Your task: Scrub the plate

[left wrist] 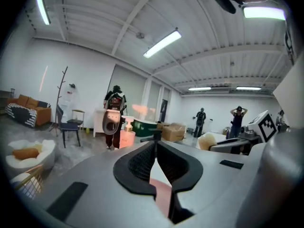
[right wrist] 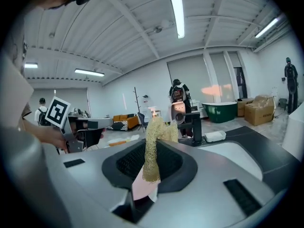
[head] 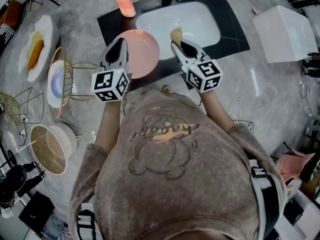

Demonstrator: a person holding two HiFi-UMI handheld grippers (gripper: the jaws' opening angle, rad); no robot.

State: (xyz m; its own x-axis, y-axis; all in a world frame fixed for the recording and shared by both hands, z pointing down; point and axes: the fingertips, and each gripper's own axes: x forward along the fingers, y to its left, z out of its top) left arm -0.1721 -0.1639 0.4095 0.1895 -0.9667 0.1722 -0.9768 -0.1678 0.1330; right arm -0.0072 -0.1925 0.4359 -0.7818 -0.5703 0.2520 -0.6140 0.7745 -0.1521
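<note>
Counting: two grippers, one plate, one scrubber, one sink, one soap bottle (head: 125, 3). My left gripper (head: 120, 43) has its fingers clenched on the rim of the round, smooth pink plate (head: 144, 51), seen over the dark bench (head: 112, 21) beside the white sink (head: 200, 24). My right gripper (head: 176, 44) fingers grasp the coarse yellow mesh scrubber (head: 176, 33). Head view shows the whole disc; left gripper view shows only a pink sliver. Right gripper view resolves the scrubber's weave.
</note>
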